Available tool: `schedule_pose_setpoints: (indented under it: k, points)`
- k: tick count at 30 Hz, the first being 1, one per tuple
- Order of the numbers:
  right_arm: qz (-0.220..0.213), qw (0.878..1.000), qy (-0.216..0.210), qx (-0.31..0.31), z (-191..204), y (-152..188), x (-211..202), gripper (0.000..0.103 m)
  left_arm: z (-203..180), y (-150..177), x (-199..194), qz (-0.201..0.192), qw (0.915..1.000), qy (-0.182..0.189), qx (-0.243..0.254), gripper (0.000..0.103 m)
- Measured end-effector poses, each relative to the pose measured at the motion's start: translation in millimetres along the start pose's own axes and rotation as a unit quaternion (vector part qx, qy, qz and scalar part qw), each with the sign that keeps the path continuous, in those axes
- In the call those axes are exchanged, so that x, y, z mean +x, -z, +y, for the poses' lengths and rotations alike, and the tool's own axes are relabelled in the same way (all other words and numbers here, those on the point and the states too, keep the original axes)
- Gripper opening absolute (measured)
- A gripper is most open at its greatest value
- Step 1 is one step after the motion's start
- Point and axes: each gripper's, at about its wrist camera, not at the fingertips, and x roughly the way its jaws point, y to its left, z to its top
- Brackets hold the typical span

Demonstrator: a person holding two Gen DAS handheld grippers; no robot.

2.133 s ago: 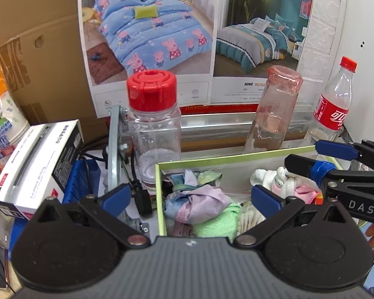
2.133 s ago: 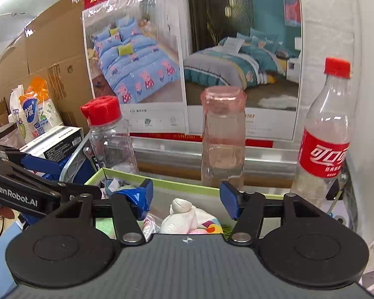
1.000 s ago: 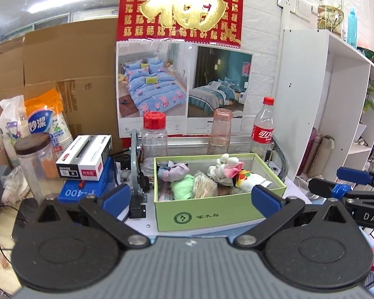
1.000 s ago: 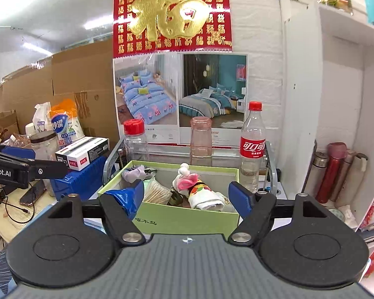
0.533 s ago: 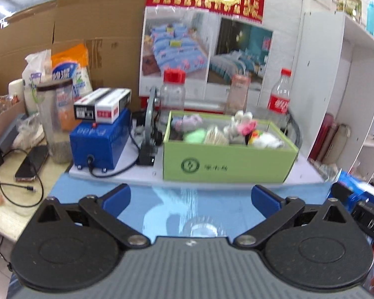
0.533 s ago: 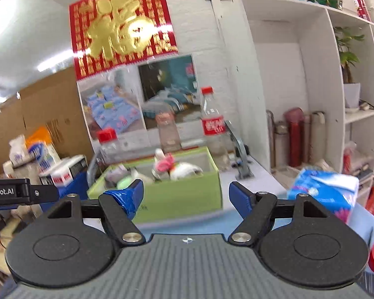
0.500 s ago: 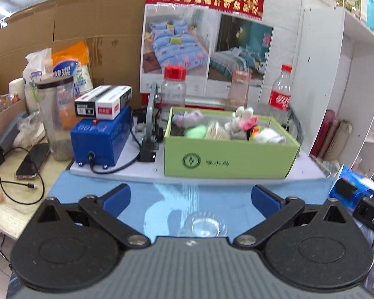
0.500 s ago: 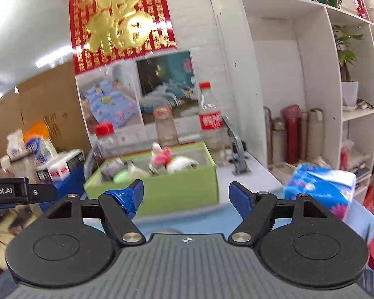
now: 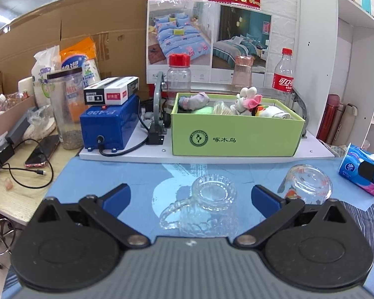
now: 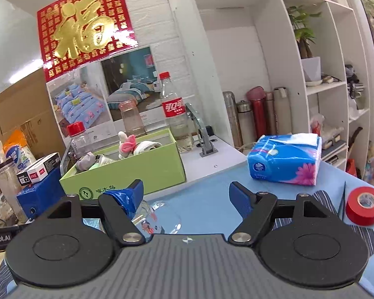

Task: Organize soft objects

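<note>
The green box (image 9: 236,137) of soft toys (image 9: 246,102) lay at twelve o'clock, long axis crosswise, from the left gripper (image 9: 190,198); right gripper (image 10: 186,195) aimed past it; both jaws released, empty

The box (image 9: 236,134) sits toward the table's (image 9: 112,174) rear edge, soft toys (image 9: 246,102) inside. Three bottles (image 9: 283,74) stand behind it. Two inverted glasses (image 9: 213,206) lie before it. The tissue pack (image 10: 284,159) lies at the right edge.
</note>
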Motion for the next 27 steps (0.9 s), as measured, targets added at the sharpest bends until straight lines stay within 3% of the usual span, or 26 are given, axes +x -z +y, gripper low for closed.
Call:
schedule_pose_setpoints:
  k: [6,13,21,27]
  points:
    - [0.032,0.998,0.049,-0.009,6.1,5.0,-2.1,0.062,-4.1,11.6,-5.8,0.0,0.9999,0.0,0.014,0.103]
    - [0.027,0.998,0.041,-0.04,13.3,11.7,-12.1,0.062,-11.9,15.2,-14.0,-0.002,0.9997,0.007,0.023,0.103]
    - [0.07,0.99,0.092,-0.082,10.4,12.4,-9.0,0.062,-18.1,20.7,-13.8,0.013,0.9994,0.019,0.024,0.103]
    - [0.115,0.987,0.078,-0.084,4.6,19.6,-1.2,0.062,-25.9,25.1,-14.9,0.02,0.9988,0.023,0.039,0.103]
